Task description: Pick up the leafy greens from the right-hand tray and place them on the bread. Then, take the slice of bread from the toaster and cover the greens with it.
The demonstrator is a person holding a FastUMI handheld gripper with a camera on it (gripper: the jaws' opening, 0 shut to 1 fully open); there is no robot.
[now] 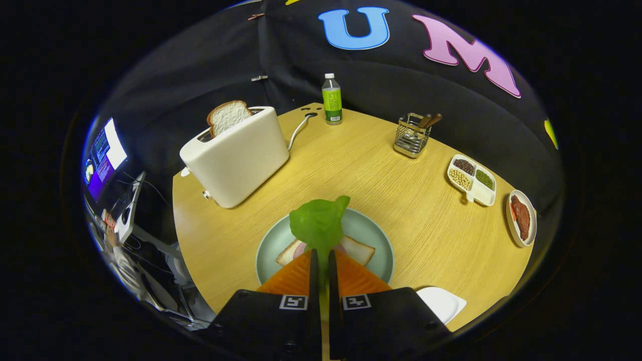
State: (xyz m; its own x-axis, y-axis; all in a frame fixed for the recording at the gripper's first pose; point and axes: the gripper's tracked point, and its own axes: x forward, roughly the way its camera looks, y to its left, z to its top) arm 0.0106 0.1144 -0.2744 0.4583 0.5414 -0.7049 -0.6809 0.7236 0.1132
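Greens (319, 223): light, limp, tear-prone; I hold them by the stem end | jaws: gripper (321, 260) clenched on them | position: over bread (358, 249) on plate (376, 235), counter (401, 200)

Bright green leaf (319, 224) over a pale teal plate (383, 245); cream toaster (235, 158), light wood-grain table (401, 195), lime-labelled bottle (331, 100).

No text can be read: the label on the far bottle (331, 100) is too small to make out.
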